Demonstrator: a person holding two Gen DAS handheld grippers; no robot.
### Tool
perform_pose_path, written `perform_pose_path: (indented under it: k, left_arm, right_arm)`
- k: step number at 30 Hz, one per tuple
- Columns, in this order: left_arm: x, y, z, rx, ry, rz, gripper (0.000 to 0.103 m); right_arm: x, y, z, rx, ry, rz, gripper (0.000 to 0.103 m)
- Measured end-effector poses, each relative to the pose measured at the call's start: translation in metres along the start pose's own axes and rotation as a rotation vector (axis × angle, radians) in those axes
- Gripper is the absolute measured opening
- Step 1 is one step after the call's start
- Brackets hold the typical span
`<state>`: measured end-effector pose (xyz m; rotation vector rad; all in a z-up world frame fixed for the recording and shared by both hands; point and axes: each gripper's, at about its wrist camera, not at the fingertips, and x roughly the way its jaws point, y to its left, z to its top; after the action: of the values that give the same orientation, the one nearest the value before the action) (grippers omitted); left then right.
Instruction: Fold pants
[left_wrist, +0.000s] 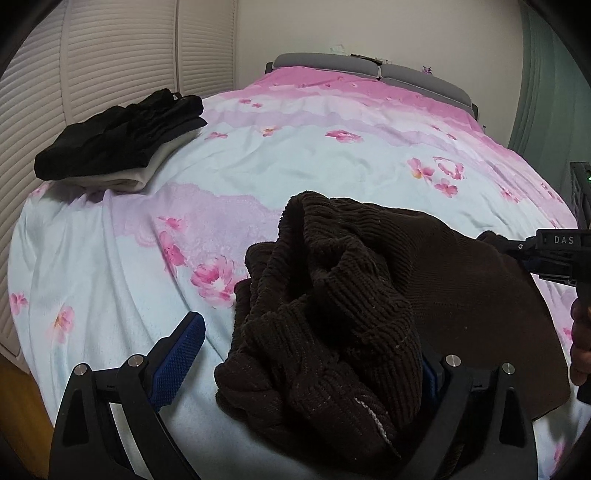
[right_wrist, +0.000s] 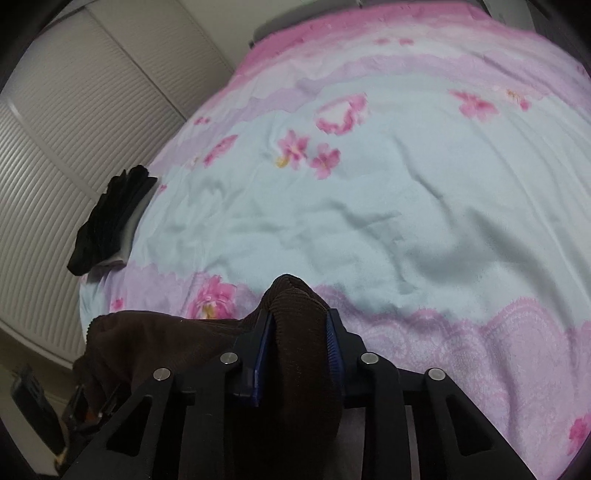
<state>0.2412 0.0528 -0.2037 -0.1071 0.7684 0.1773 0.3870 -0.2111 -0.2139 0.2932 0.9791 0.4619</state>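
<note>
Dark brown corduroy pants (left_wrist: 351, 295) lie bunched on the floral bed cover (left_wrist: 295, 158). My left gripper (left_wrist: 306, 354) is open, its jaws wide apart; the bunched cloth sits between them and hides the right finger. The left blue pad (left_wrist: 177, 354) is bare. My right gripper (right_wrist: 297, 332) is shut on a fold of the brown pants (right_wrist: 299, 314) and holds it above the bed. It also shows at the right edge of the left wrist view (left_wrist: 554, 251), gripping the far end of the pants.
A stack of folded dark and light clothes (left_wrist: 122, 140) lies at the bed's left edge, also seen in the right wrist view (right_wrist: 110, 218). Slatted closet doors (left_wrist: 92, 55) stand to the left. A grey headboard (left_wrist: 369, 70) is at the far end.
</note>
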Motion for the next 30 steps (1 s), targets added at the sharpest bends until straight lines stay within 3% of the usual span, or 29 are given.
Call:
perform_pose_path:
  k: [4,6,8,12,17,22,30]
  left_arm:
    - [-0.016,0.005,0.005,-0.013,-0.014,-0.029,0.098]
    - [-0.030,0.009,0.004,-0.014,-0.030,-0.043,0.098]
    - [-0.041,0.016,0.001,-0.017,-0.036,-0.057,0.098]
    - [-0.058,0.030,-0.007,-0.035,-0.040,-0.103,0.099]
    - [-0.056,0.043,-0.008,-0.105,0.005,-0.188,0.099]
    - [-0.049,0.052,-0.012,-0.193,0.026,-0.275,0.101]
    - [-0.024,0.057,-0.025,-0.265,0.053,-0.344,0.103]
  right_arm:
    - [-0.029,0.015,-0.008,-0.042,-0.074,-0.090,0.053]
    - [-0.051,0.016,-0.018,-0.003,-0.131,-0.095,0.074]
    - [-0.072,0.013,-0.035,0.059,-0.172,-0.085,0.082]
    - [-0.095,0.012,-0.078,0.164,-0.191,-0.042,0.083]
    - [-0.088,0.008,-0.116,0.309,-0.168,0.039,0.084]
    - [-0.069,0.016,-0.126,0.327,-0.120,0.064,0.084]
    - [-0.051,0.012,-0.130,0.332,-0.077,0.082,0.088]
